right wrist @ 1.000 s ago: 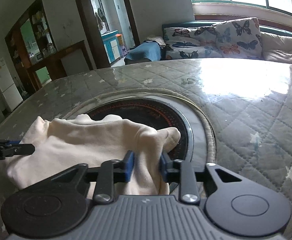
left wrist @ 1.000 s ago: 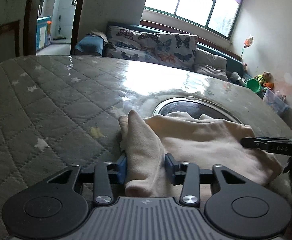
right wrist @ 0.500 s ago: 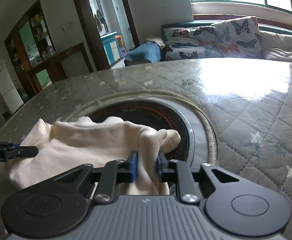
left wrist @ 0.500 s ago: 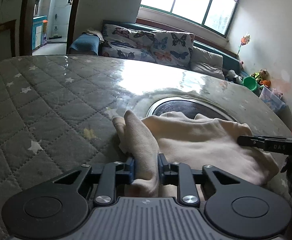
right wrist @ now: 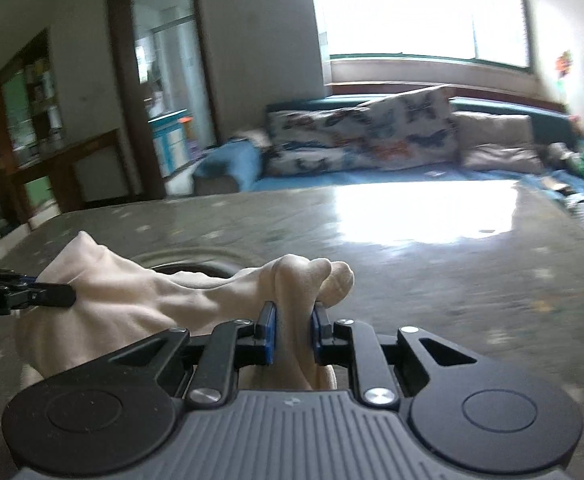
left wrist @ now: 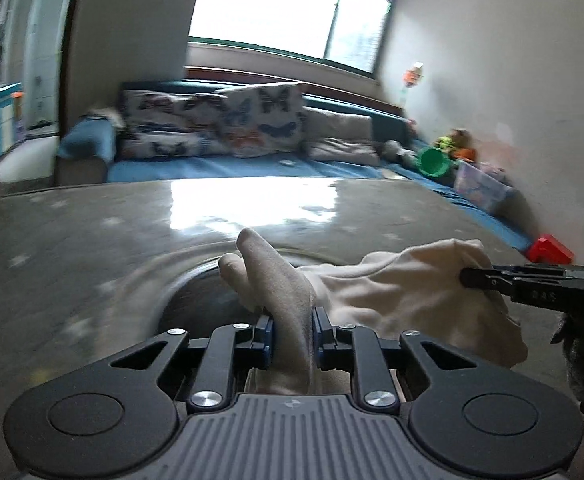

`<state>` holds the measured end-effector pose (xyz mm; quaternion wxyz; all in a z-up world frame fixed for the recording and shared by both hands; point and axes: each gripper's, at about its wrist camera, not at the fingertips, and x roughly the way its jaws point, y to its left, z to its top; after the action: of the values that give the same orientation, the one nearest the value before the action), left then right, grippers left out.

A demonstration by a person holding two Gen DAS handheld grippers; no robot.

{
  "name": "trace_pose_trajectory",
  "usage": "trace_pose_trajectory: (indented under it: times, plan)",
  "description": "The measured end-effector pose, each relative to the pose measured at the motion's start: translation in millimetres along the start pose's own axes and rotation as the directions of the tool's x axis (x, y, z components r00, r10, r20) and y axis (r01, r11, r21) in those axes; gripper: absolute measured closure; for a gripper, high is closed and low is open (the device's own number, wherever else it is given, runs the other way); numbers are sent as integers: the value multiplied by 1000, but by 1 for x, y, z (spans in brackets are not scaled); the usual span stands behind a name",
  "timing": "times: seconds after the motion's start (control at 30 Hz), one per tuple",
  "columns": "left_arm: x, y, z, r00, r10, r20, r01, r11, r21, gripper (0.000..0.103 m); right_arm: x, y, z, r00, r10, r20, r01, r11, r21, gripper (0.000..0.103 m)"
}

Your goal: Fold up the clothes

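Note:
A cream garment hangs stretched between my two grippers above the quilted grey table. My left gripper is shut on one bunched corner of it. My right gripper is shut on the other corner, where the garment runs off to the left. The right gripper shows at the right edge of the left wrist view. The left gripper shows at the left edge of the right wrist view. Both views are blurred.
A round dark inset sits in the table under the garment. Beyond the table's far edge is a blue sofa with butterfly cushions, toys and a green bucket at the right, and a doorway at the left.
Both grippers have closed tighter on the garment's corners and lifted it off the table. The views have tilted up toward the sofa and window.

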<state>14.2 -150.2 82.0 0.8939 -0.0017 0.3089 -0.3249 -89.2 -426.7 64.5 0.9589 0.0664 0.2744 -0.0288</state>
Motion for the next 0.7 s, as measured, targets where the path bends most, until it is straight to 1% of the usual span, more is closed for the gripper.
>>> trace_pose_trajectory:
  times: [0.07,0.17,0.33,0.37,0.43,0.47,0.5,0.53,0.57,0.63,0.7]
  plan:
    - [15,-17,7,999,-34,-8,34,999,24,83,-11,-19,2,998,-57,10,57,998,11,87]
    - [39,-42,15,996,-87,-22,88,995,46,83,-28,-47,2,989,-147,19,146,989,29,87]
    - [77,-81,20,983,-170,-71,174,983,54,82,-53,-87,-10,957,-291,16,290,955,60,87]
    - [83,-87,19,981,-177,-83,182,982,58,79,-55,-94,-15,950,-314,4,312,947,75,87]
    - [97,-98,14,979,-167,-117,176,982,70,73,-55,-108,-27,935,-353,-31,354,930,95,86]
    - [101,-101,11,979,-156,-128,166,984,72,74,-53,-113,-34,928,-369,-54,373,923,95,85]
    - [104,-101,8,979,-149,-137,160,984,75,73,-51,-117,-40,921,-383,-76,389,917,92,82]
    - [104,-98,7,979,-144,-144,156,985,75,69,-50,-120,-46,914,-397,-88,404,910,91,79]
    - [105,-96,5,979,-140,-150,152,985,75,65,-50,-122,-51,908,-409,-93,417,904,91,79]
    - [101,-89,4,981,-121,-151,135,987,85,64,-52,-122,-55,903,-421,-80,428,898,101,79]
    - [91,-83,2,985,-103,-141,118,988,99,64,-55,-121,-55,907,-416,-59,420,901,110,79]
